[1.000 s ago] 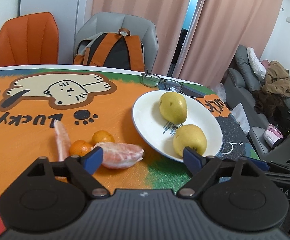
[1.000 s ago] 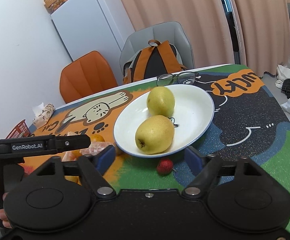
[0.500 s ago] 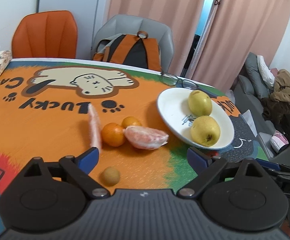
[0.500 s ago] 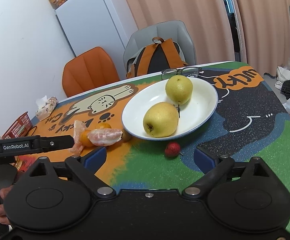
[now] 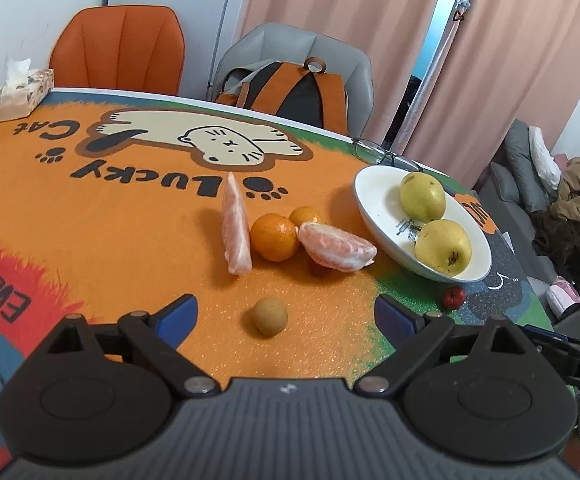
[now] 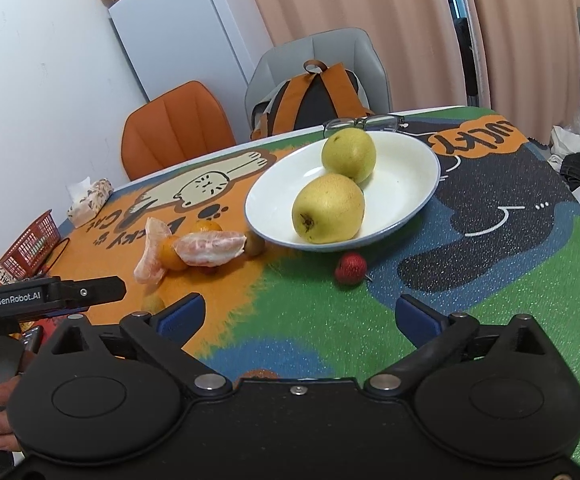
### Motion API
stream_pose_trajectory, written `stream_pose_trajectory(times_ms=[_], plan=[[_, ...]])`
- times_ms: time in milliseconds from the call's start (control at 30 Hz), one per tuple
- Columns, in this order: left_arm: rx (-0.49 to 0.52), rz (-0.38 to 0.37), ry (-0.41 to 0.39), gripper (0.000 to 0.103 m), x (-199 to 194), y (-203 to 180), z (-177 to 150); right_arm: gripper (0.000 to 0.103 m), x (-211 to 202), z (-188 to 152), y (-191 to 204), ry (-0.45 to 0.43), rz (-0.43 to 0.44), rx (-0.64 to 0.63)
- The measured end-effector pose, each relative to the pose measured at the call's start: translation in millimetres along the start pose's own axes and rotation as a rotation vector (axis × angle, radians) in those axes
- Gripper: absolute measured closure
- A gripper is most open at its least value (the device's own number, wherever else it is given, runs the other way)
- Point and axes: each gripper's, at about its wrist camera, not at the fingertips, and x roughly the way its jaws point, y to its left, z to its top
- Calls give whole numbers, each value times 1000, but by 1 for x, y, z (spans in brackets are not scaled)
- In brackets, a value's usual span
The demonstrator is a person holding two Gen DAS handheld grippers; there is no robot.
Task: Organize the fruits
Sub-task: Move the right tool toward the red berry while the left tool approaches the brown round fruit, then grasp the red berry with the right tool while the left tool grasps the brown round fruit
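Left gripper (image 5: 286, 314) has backed off, both grippers (image 6: 297, 314) gaping empty; two pears (image 5: 443, 247) on plate (image 5: 373, 196), two oranges (image 5: 274, 237), two segments (image 5: 335, 246), maybe three small fruits.

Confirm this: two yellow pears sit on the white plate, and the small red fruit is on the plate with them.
Wrong on the red fruit. The two pears are on the white plate, but the small red fruit lies on the mat just outside its rim, as the right wrist view shows.

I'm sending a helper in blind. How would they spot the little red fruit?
Start at the white plate holding two yellow pears. On the mat just off its near rim lies the red fruit. It is the only red one, small and round, alone, away from the orange cluster.
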Motion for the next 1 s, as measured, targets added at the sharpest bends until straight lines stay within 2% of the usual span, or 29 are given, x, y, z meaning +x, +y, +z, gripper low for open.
stream_pose_trajectory(times_ms=[233,300,467,600,700,900,1000], plan=[[5,11,-5,11,6,0,-8,0,9,-4,-1,15,-7,-4],[4,7,-3,15,10,0,-10,2,12,-5,-2,9,-12,-3],[-5,0,25,37,20,1,-11,18,20,-4,-4,16,-15,-3],[2,-12,30,41,26,-1,-12,31,26,-3,-8,23,-12,3],[2,-22,39,50,31,-2,-12,37,31,-2,-11,28,-20,10],[-5,-16,43,57,40,-1,-11,39,44,2,-16,38,-41,19],[-6,-9,45,69,44,-1,-10,39,50,5,-17,44,-47,15]])
